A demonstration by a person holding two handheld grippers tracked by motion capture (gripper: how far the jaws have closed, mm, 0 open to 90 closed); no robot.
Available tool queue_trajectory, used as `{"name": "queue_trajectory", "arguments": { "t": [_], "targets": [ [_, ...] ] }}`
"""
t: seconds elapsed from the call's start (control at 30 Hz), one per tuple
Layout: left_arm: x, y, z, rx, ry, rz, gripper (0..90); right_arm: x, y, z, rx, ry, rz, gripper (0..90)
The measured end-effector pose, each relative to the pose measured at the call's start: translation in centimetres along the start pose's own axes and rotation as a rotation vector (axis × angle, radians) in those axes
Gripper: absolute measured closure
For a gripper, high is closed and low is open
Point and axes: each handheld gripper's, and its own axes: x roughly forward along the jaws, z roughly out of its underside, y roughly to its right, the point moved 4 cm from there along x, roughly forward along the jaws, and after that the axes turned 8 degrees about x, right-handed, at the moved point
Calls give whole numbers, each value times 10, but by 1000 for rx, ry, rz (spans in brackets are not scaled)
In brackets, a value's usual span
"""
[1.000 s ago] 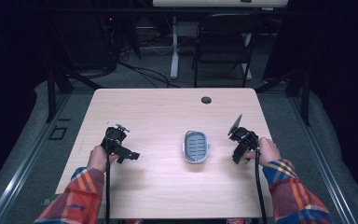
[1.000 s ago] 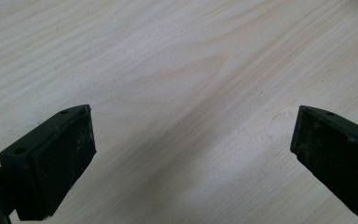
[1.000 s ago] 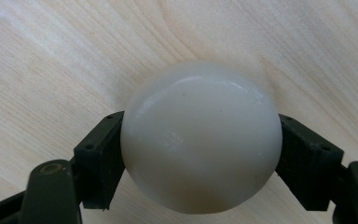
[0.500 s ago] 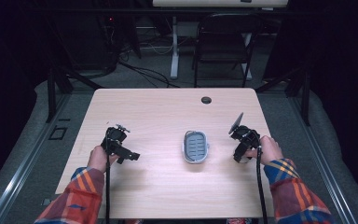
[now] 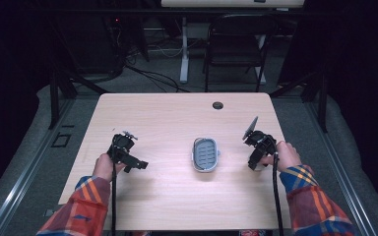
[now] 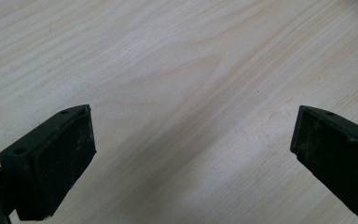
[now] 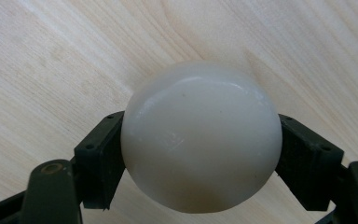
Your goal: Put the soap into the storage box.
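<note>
Gripping now: right gripper (image 7: 200,154) has both black jaws pressed against the sides of a white rounded object (image 7: 201,140), smooth and glossy like a bar of soap, held over bare wood.
Right gripper, high view: right gripper (image 5: 257,156) sits at the table's right side in the person's right hand (image 5: 286,155); the white rounded object (image 5: 261,167) shows just as a pale spot under it, whether resting on the table (image 5: 177,113) or lifted cannot be told.
Left jaws: left gripper (image 6: 191,140) has its jaws wide apart, nothing between them, plain wood grain beneath.
Left gripper, high view: left gripper (image 5: 130,160) is at the table's left side in the left hand (image 5: 106,166), well apart from the dish.
Dish: grey oval soap dish (image 5: 205,154) with a ridged blue insert lies on the table between the two grippers, nearer the right one, touching neither.
Farther back: small dark round grommet (image 5: 218,105) near the far edge of the table; beyond it a black chair (image 5: 236,44) stands on the floor.
Change from earlier: right gripper and hand have shifted slightly to the right and nearer the person; left gripper and dish lie as before.
Writing: no readable lettering on the white rounded object, the dish or the grippers.
</note>
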Motion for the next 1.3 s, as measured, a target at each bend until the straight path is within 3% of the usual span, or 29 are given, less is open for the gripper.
{"name": "queue_trajectory", "arguments": {
  "t": [0.13, 0.27, 0.33, 0.4, 0.57, 0.77, 0.8, 0.83, 1.3],
  "targets": [
    [0, 1, -1, 8, 1, -1, 0, -3, -2, -2, 20, 37, -5, 240],
    [0, 0, -1, 8, 0, 0, 0, -11, -1, -4, -14, 6, 12, 240],
    [0, 0, -1, 8, 1, -1, 0, -12, -2, -5, 2, 33, 1, 240],
    [1, 1, -1, 8, 2, -2, 0, -16, -2, -7, -16, 8, 14, 240],
    [1, 1, -2, 9, 2, -1, 0, -22, -5, -12, -14, 23, 7, 240],
    [2, 1, -2, 11, 0, 1, 0, -30, -6, -18, -45, 5, 27, 240],
    [2, 1, -2, 14, 0, 1, 0, -27, -9, -19, -16, 51, 10, 240],
    [2, 1, -2, 12, 0, 1, 0, -31, -9, -20, -29, 26, 16, 240],
    [1, 1, -2, 13, 3, 3, 0, -45, -19, -36, -67, 30, 25, 241]
  ]
}}
